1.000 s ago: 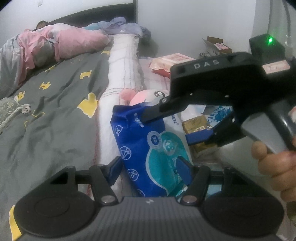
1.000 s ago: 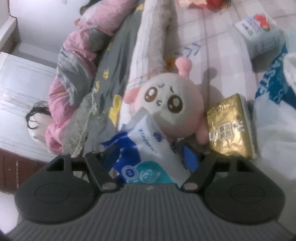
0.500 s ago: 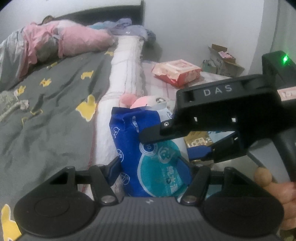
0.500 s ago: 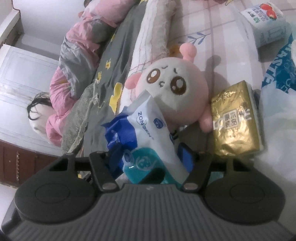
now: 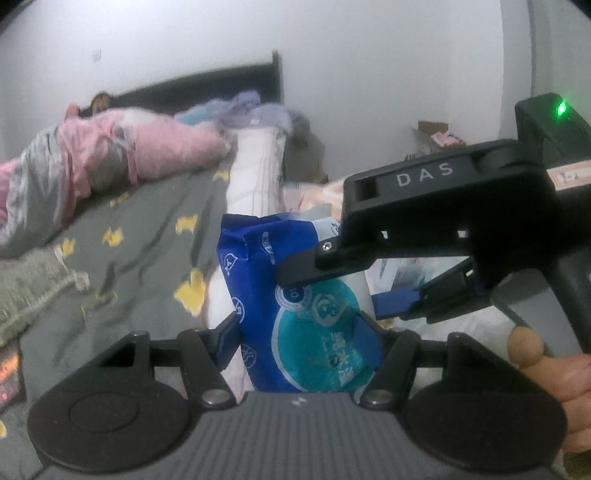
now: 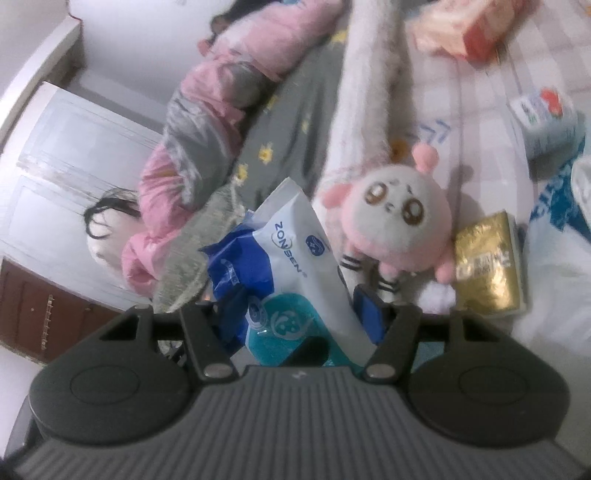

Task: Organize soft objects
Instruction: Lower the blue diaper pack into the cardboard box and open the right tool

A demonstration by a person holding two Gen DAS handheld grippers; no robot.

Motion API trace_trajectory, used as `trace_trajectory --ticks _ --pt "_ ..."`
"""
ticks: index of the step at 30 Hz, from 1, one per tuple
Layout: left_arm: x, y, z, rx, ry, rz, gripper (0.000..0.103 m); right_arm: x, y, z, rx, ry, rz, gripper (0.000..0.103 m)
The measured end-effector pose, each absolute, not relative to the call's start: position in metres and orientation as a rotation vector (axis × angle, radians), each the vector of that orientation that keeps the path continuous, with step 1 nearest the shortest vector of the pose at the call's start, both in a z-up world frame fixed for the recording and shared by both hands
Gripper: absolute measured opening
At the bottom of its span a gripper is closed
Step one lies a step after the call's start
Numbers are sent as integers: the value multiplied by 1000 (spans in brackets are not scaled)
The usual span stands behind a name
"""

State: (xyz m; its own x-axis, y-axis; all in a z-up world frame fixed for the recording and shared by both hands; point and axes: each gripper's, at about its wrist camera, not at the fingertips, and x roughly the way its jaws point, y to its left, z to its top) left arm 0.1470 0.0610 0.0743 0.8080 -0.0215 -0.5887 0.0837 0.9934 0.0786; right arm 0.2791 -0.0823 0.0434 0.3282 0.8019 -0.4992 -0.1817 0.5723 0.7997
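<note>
Blue-and-teal soft plastic wipes pack (image 5: pixel 306 317) stands upright between the left gripper (image 5: pixel 303 332) pads, clamped – the right gripper (image 5: pixel 332 291) grips its side. Right wrist view: same pack (image 6: pixel 291 266), pinched between blue pads, above the bed near a round pink-and-white plush toy (image 6: pixel 395 221).

Blue-and-white plastic wipes packet (image 5: pixel 295 295) lower end hidden behind gripper body, grey duck-print quilt (image 5: pixel 140 236) motion-blurred, pink-and-red soft pack (image 6: pixel 461 29) blurred, cropped by top edge, print illegible
</note>
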Motion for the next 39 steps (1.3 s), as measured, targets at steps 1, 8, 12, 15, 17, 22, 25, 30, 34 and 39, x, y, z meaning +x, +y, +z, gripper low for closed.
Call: trace_trajectory --ticks 1,8,12,15,17,22,25,30,34,39 --pt "145 58 79 106 616 -60 65 278 -87 49 721 1032 728 63" --pt "136 29 111 144 530 -104 65 263 -119 85 765 940 734 63" --pt "136 1 126 165 487 -183 65 253 -152 104 793 874 705 63" --pt "142 -28 135 187 461 -248 65 246 -184 117 816 821 662 63" --pt "146 -49 139 196 449 -299 65 240 -211 125 825 783 621 63" --pt "163 -112 144 193 470 -475 67 223 -288 140 832 722 494 63" --pt "177 -150 141 164 533 -589 68 213 -335 138 845 717 410 64" --pt "206 -208 121 145 674 -717 67 206 -406 119 885 783 293 64" --pt "228 -236 90 142 820 -756 65 209 -445 90 907 884 223 64" --pt "250 -241 61 161 934 -749 65 227 -464 43 946 997 207 64"
